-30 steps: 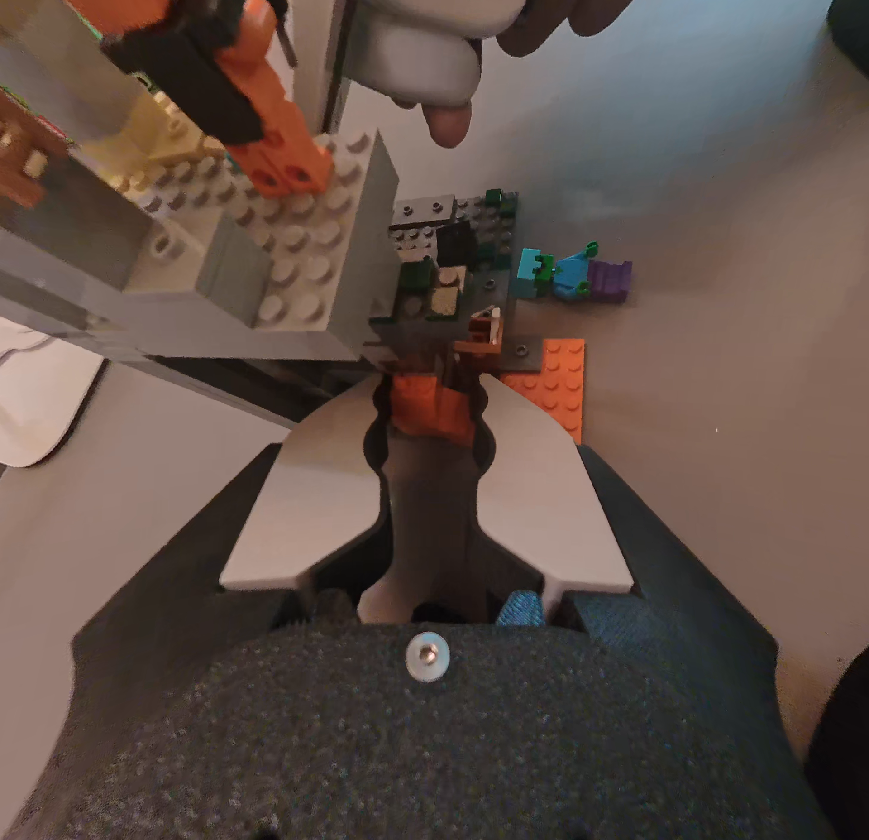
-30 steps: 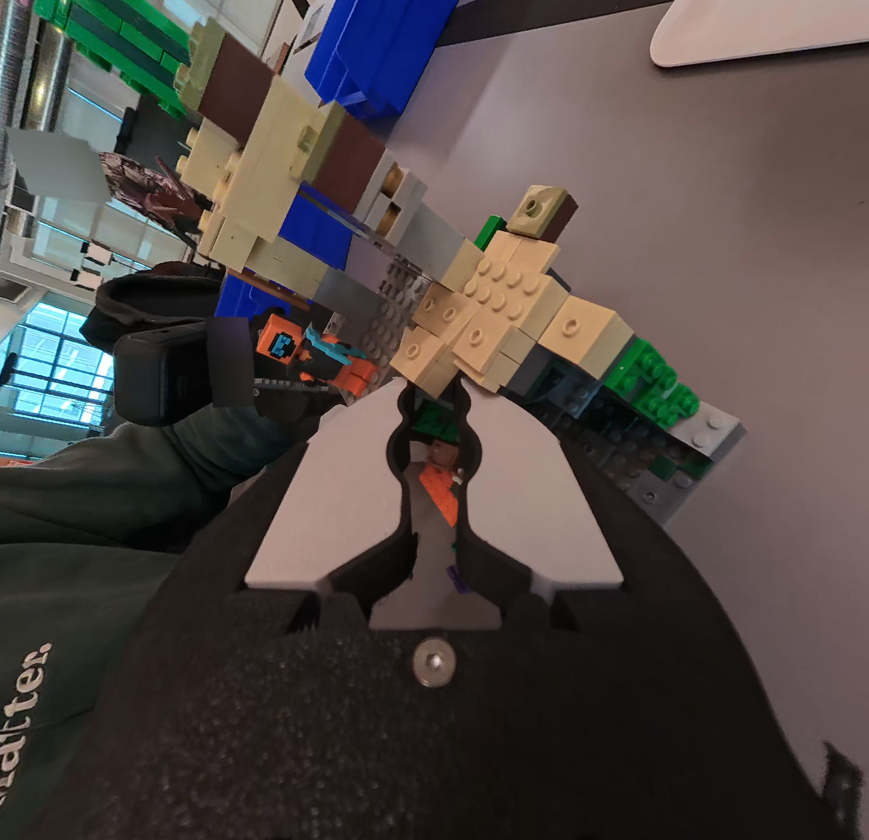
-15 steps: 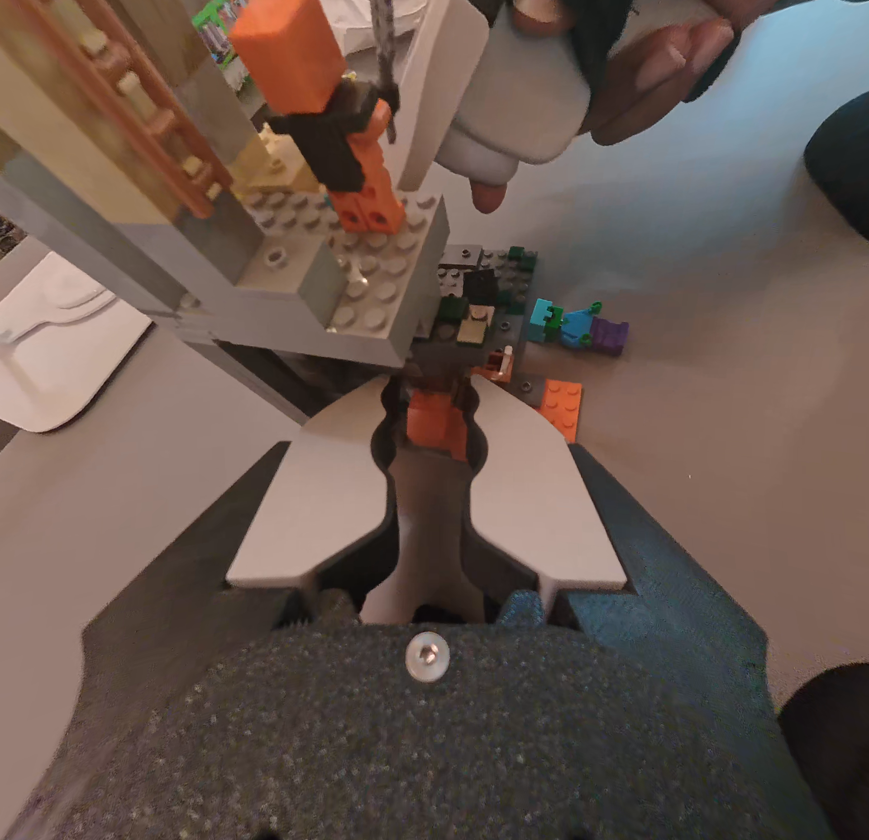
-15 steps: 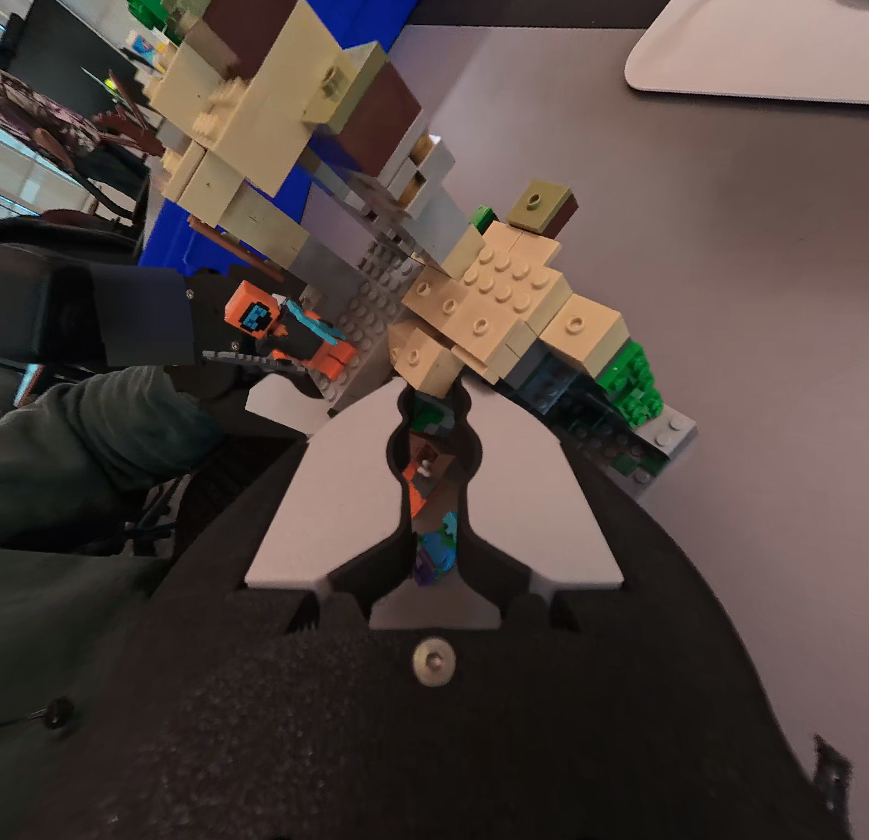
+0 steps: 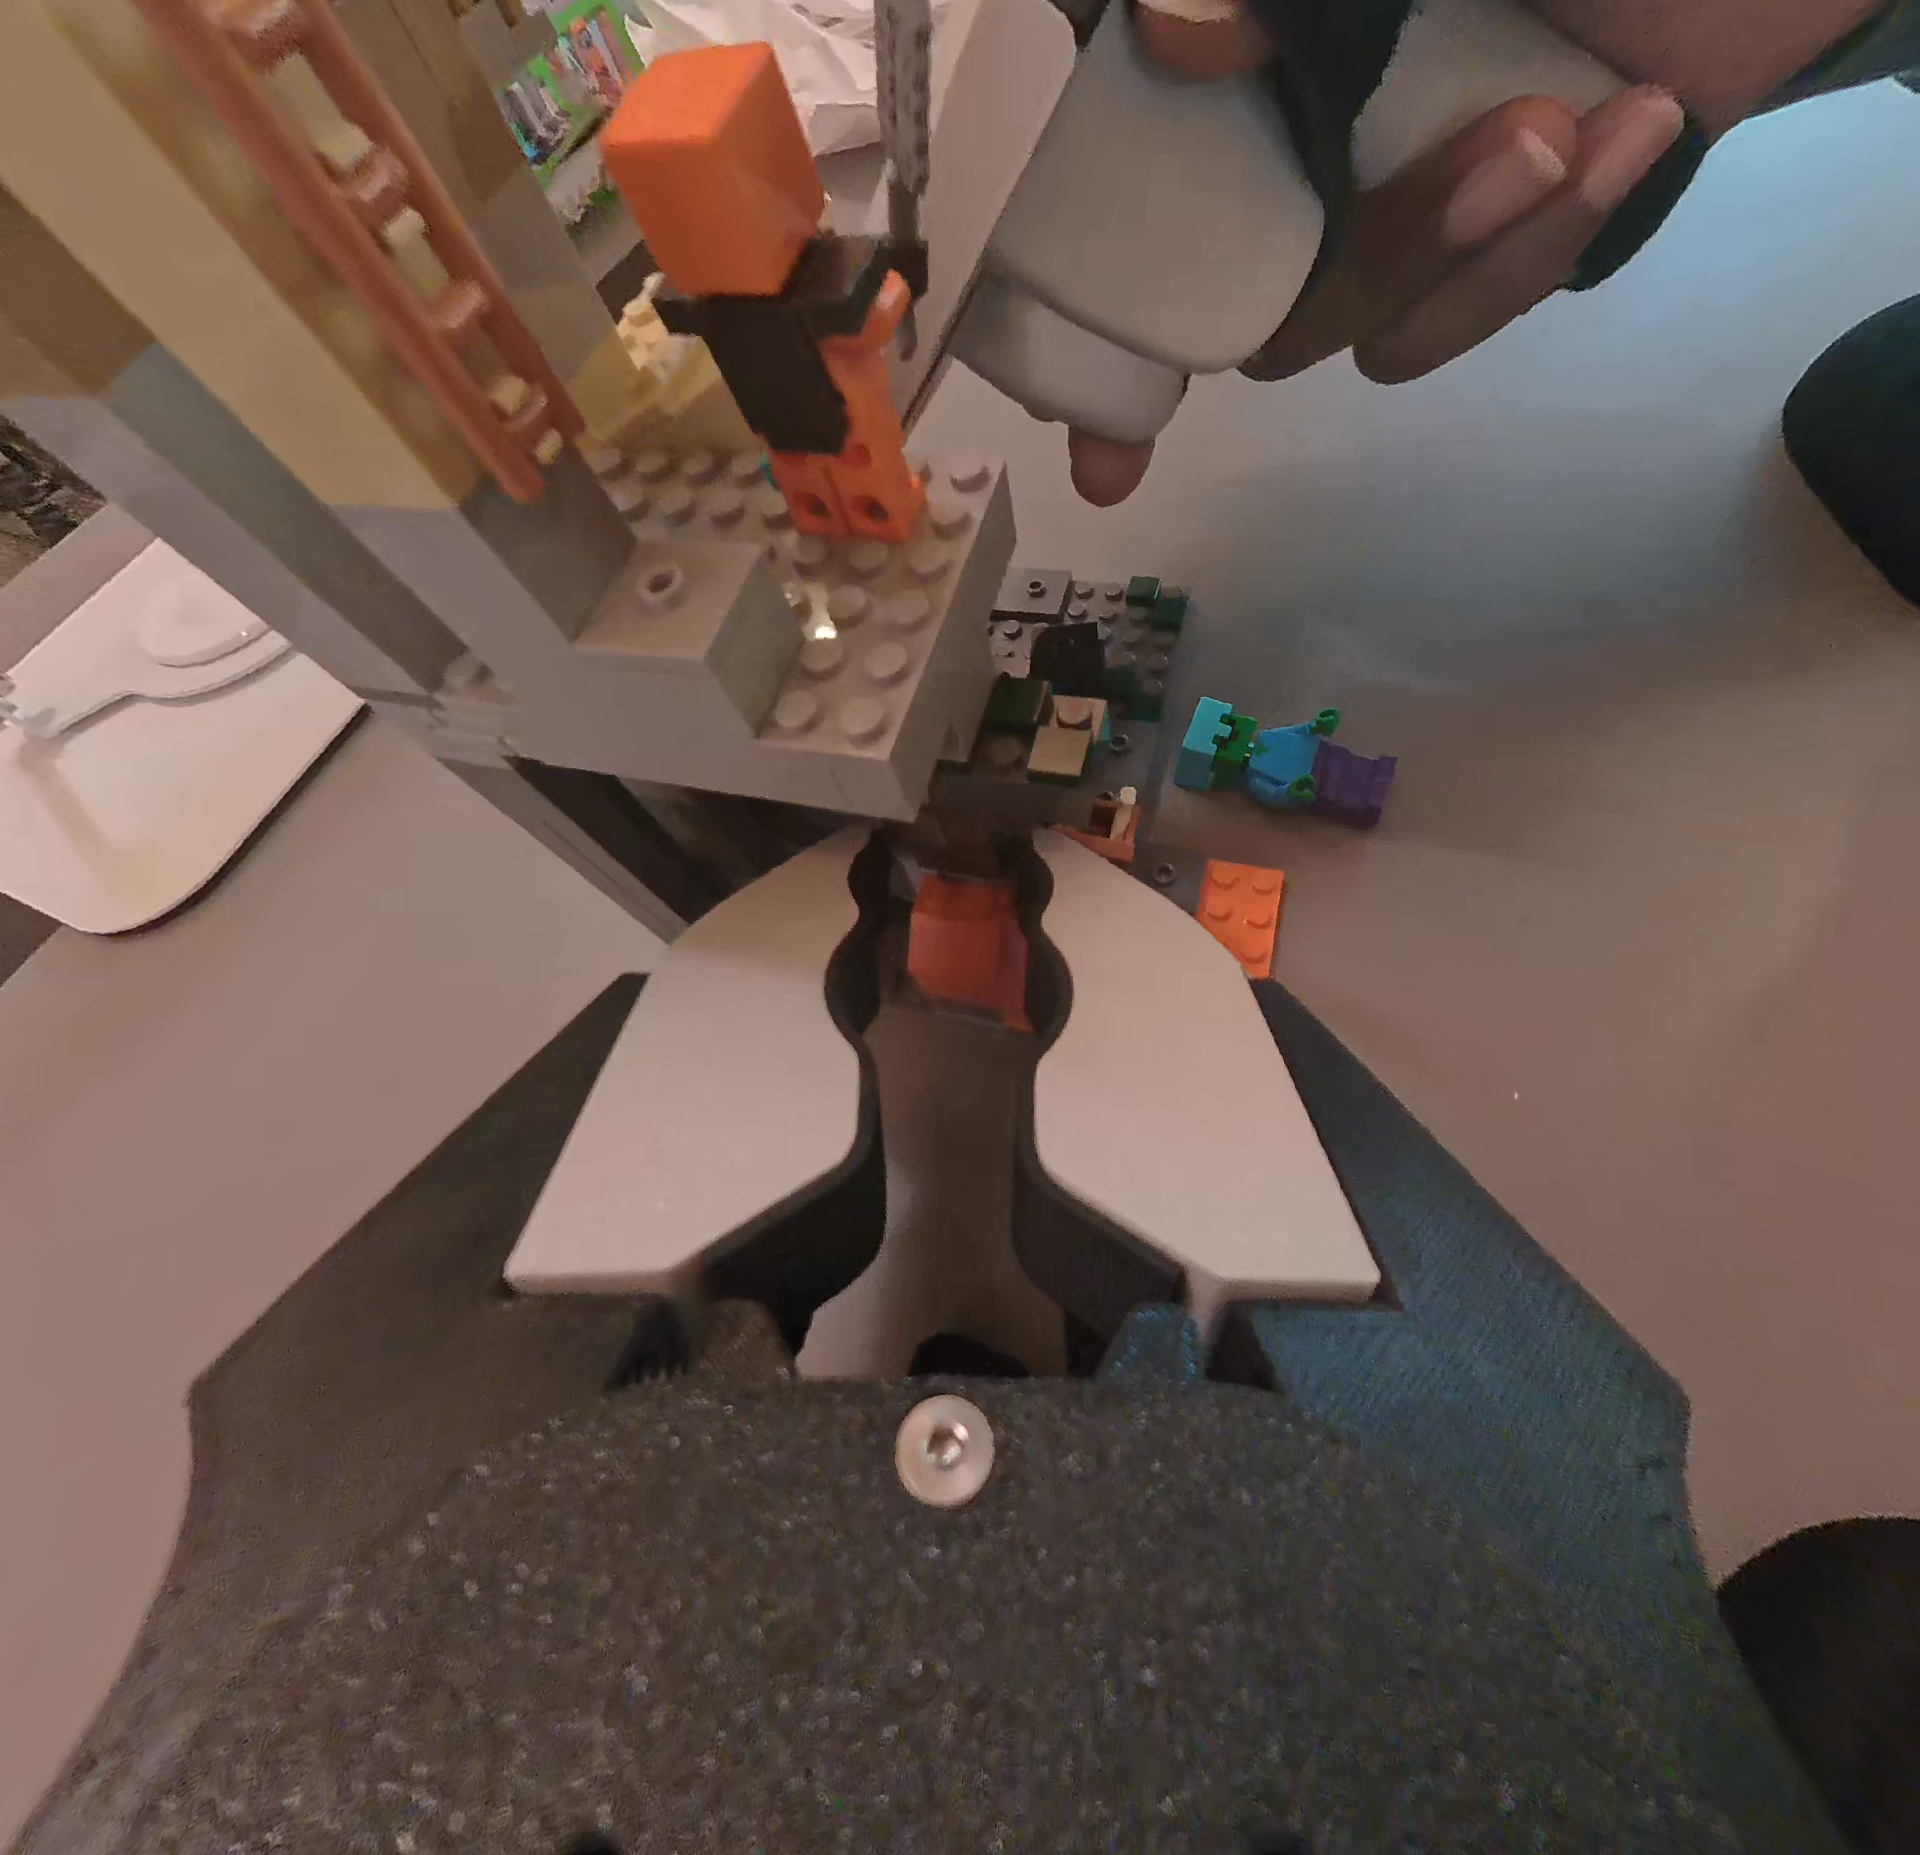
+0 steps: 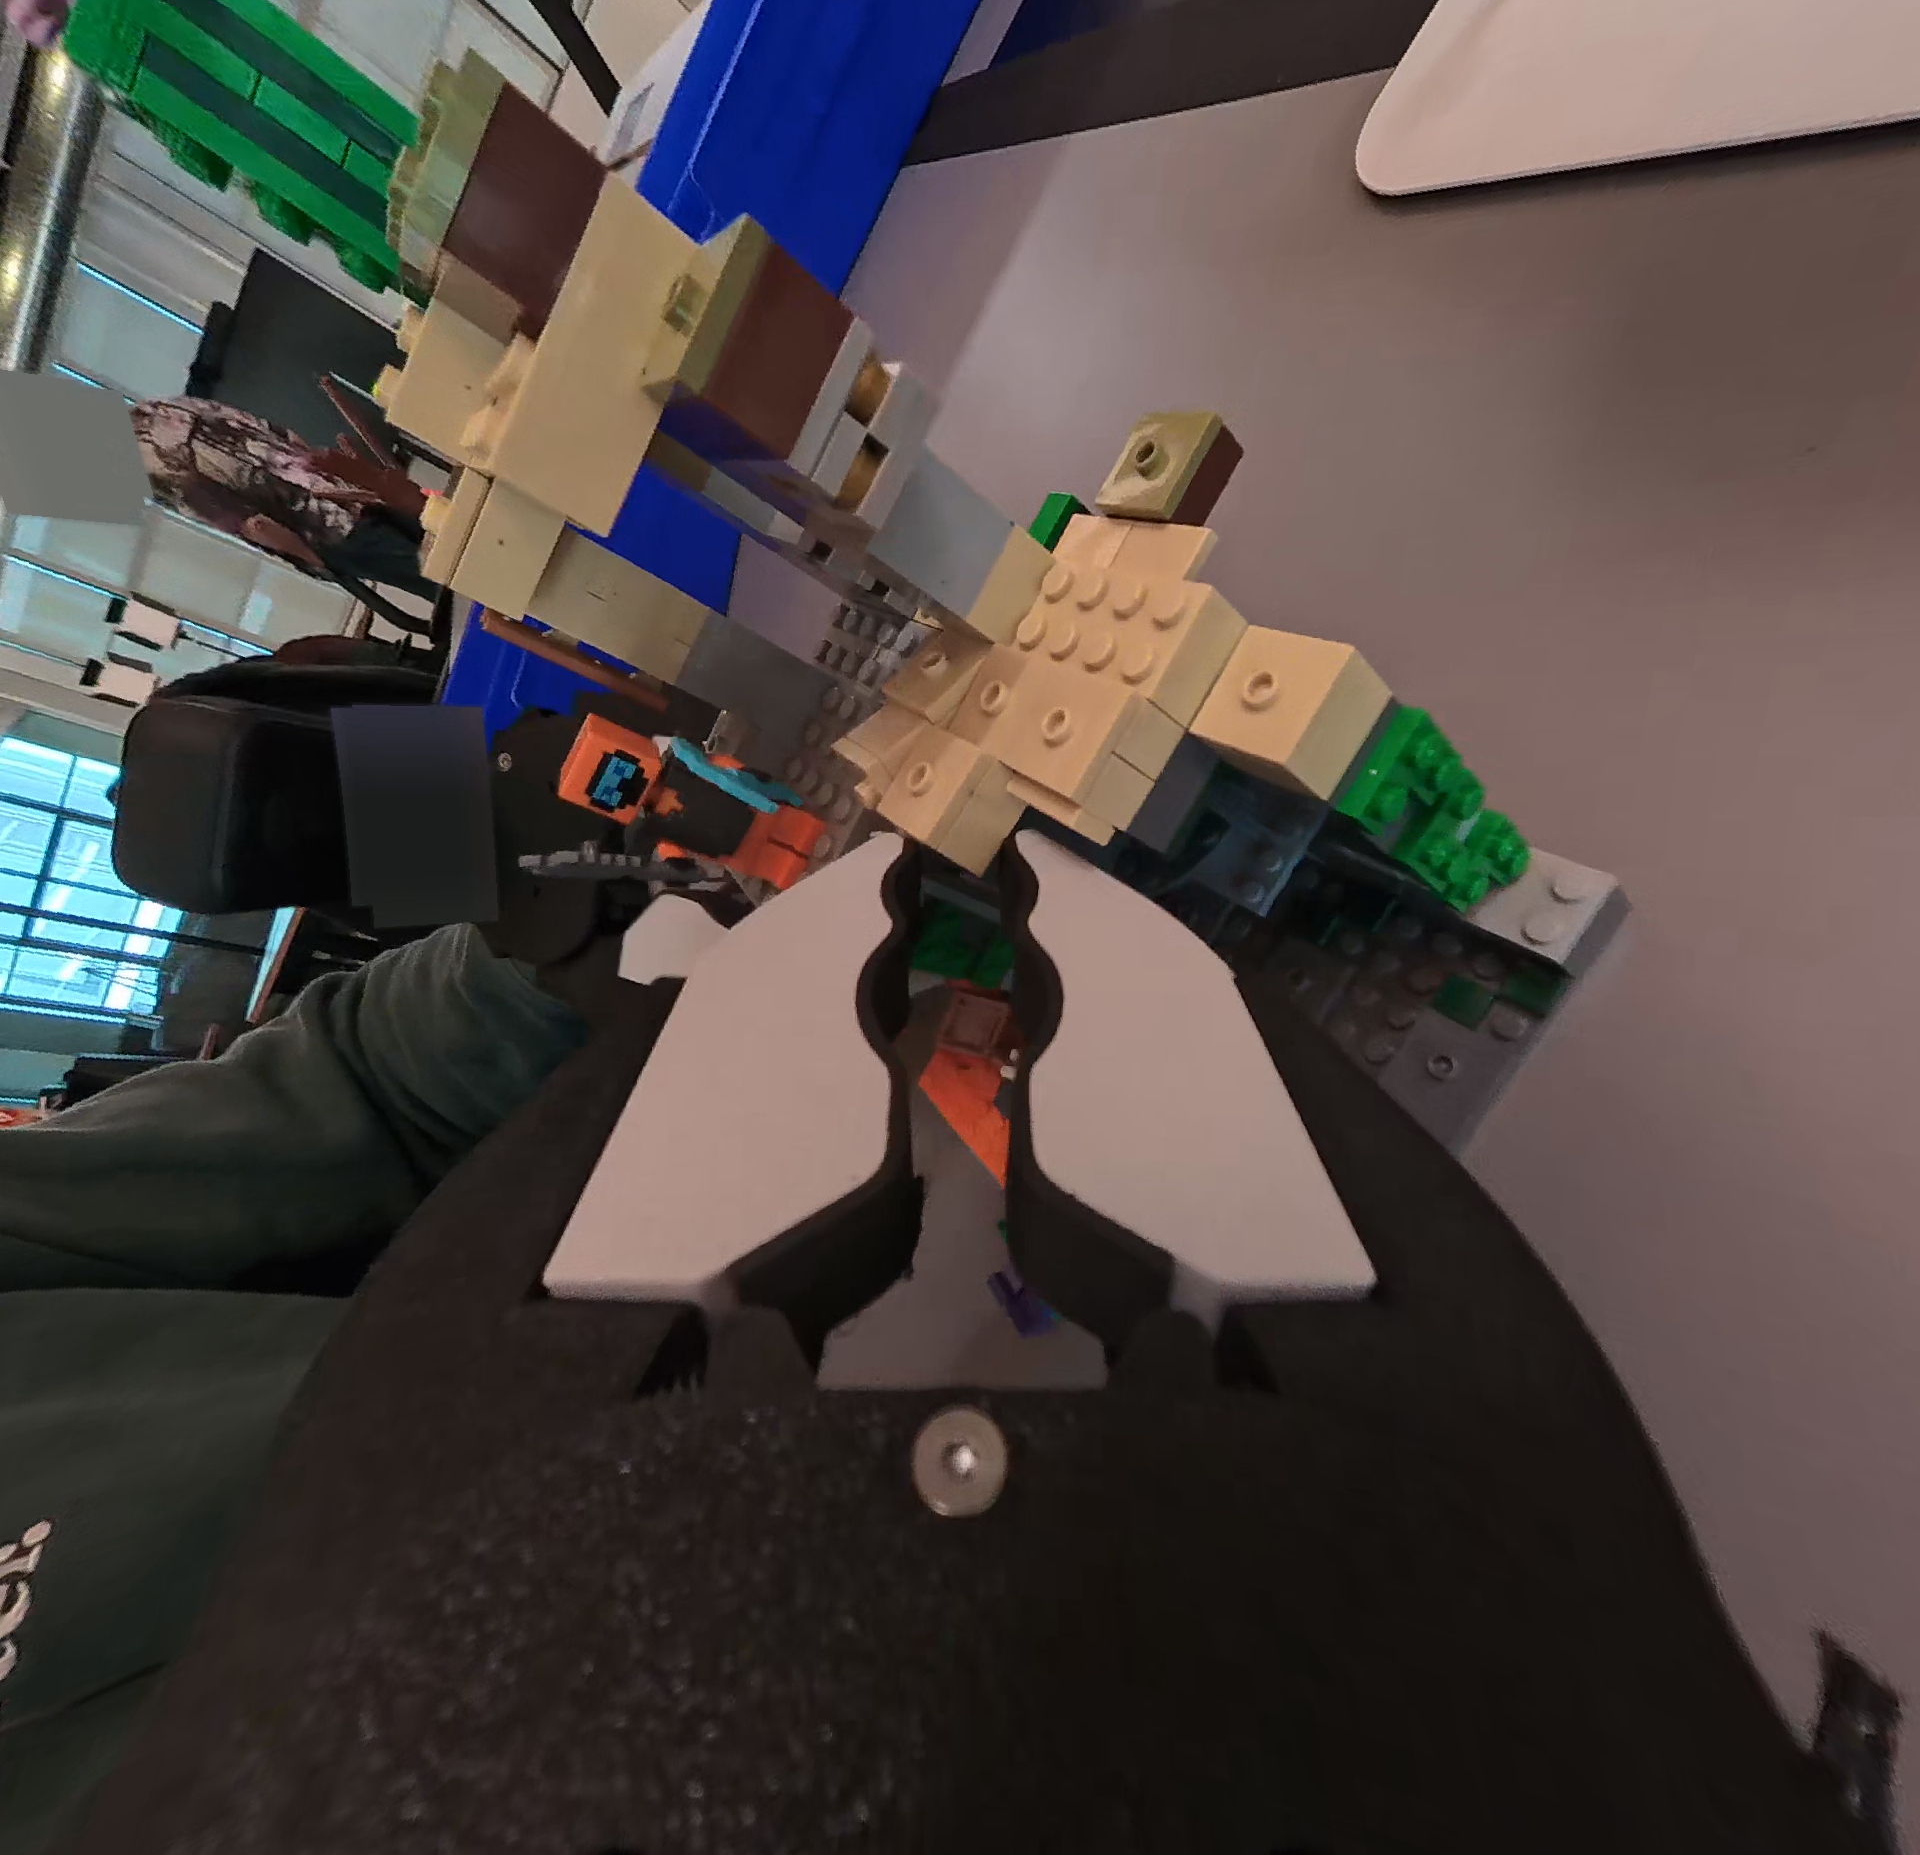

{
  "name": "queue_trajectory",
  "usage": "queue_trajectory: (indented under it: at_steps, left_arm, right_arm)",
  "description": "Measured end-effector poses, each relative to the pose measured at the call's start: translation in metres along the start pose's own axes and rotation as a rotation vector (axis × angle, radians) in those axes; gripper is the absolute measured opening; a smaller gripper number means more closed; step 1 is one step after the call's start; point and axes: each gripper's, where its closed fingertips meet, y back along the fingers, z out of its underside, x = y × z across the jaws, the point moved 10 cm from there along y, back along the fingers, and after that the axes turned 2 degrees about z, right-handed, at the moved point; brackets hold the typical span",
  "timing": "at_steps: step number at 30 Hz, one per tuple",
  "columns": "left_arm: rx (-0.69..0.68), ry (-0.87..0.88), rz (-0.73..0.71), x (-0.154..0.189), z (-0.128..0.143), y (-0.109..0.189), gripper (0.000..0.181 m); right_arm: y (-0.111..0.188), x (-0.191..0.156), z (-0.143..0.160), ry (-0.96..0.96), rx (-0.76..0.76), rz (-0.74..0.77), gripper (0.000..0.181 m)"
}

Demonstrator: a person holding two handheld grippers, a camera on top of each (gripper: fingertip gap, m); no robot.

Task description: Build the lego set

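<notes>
The lego model stands on the table, with a grey studded platform (image 5: 883,662) and a brown ladder (image 5: 395,278). An orange-headed minifigure (image 5: 800,330) stands on the platform; it also shows in the right wrist view (image 6: 686,803). My left gripper (image 5: 956,855) is shut on an orange piece (image 5: 961,948) at the model's base. My right gripper (image 6: 961,855) is nearly closed, with a corner of the tan blocks (image 6: 1060,704) between its tips. In the left wrist view it (image 5: 997,392) sits just right of the minifigure, held by a hand (image 5: 1507,174).
A blue and purple figure (image 5: 1288,766) lies on the table beside an orange plate (image 5: 1242,917). A white tray (image 5: 156,766) lies at the left. The right wrist view shows green bricks (image 6: 1434,818), the grey baseplate (image 6: 1507,1026), a blue box (image 6: 810,91) and a sleeve (image 6: 260,1130). My right fingertips sit around 6 cm from my left ones. My right tips are roughly 4 cm from the grey studded platform (image 5: 883,662).
The left wrist view has drawn back and tilted up, so the minifigure and ladder now show upright. The left fingers have closed a little on the orange piece. The right view barely shifted.
</notes>
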Motion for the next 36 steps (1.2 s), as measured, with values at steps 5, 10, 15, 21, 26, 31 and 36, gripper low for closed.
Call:
queue_trajectory:
  at_steps: [5, 10, 15, 21, 26, 31, 36]
  left_arm:
    - [0.011, -0.003, -0.011, 0.002, -0.003, 0.005, 0.023]
    - [0.019, 0.007, -0.016, 0.005, -0.003, 0.008, 0.023]
    - [0.018, 0.007, -0.016, 0.008, -0.003, 0.009, 0.023]
    - [0.018, 0.018, -0.012, 0.011, -0.002, 0.007, 0.023]
    - [0.023, 0.023, -0.012, 0.012, -0.002, 0.008, 0.023]
    - [0.024, 0.025, -0.011, 0.013, -0.001, 0.008, 0.023]
    - [0.028, 0.032, -0.009, 0.014, -0.001, 0.009, 0.023]
  right_arm:
    - [0.000, -0.001, 0.001, 0.001, -0.017, 0.012, 0.015]
    - [0.000, -0.001, 0.002, -0.009, -0.001, 0.001, 0.015]
    - [0.001, -0.002, 0.002, -0.014, 0.000, -0.005, 0.016]
    - [0.000, -0.001, 0.002, -0.037, 0.006, -0.008, 0.016]
    - [0.001, 0.000, 0.002, -0.090, 0.023, -0.046, 0.015]
    - [0.003, 0.000, 0.001, -0.127, 0.022, -0.073, 0.015]
    - [0.003, 0.004, 0.002, -0.150, 0.023, -0.074, 0.014]
